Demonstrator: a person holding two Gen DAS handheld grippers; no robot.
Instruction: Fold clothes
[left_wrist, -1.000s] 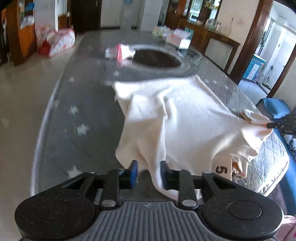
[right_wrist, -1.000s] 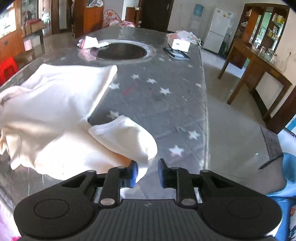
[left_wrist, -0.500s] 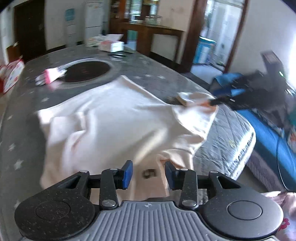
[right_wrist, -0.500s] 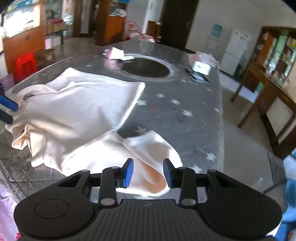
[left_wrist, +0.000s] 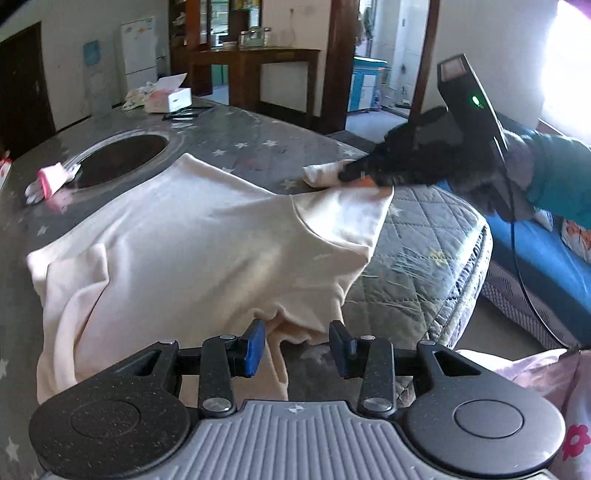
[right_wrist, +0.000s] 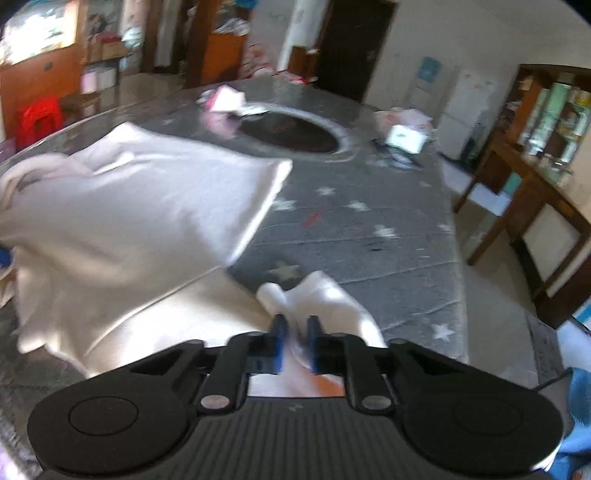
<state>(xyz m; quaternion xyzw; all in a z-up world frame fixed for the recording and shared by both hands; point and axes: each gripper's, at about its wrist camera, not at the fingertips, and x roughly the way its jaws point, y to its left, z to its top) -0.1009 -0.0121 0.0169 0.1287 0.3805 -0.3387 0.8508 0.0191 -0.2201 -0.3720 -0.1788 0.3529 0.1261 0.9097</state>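
Note:
A cream shirt (left_wrist: 207, 236) lies spread on the grey star-patterned table (left_wrist: 258, 147). Low over its near edge, my left gripper (left_wrist: 297, 347) stands open. A bunched fold of the shirt lies between the blue pads (left_wrist: 255, 347), which do not press on it. At the shirt's far right corner, my right gripper (left_wrist: 354, 173) is shut on the sleeve (left_wrist: 325, 173) and holds it just above the table. In the right wrist view the sleeve (right_wrist: 325, 295) is pinched between the shut fingers of the right gripper (right_wrist: 295, 332), and the shirt body (right_wrist: 140, 206) stretches away to the left.
A dark round inset (left_wrist: 118, 158) sits in the table's middle, with a pink-and-white item (left_wrist: 51, 179) beside it. A tissue box (left_wrist: 171, 99) stands at the far end. The quilted table edge (left_wrist: 461, 258) drops off at right, next to blue bedding (left_wrist: 535, 258). A person's teal sleeve (left_wrist: 561, 173) is behind the right gripper.
The right gripper has closed on the sleeve, which lay loose between its open fingers before. The left gripper has swung along the shirt's near edge, and its fingers stand a little wider.

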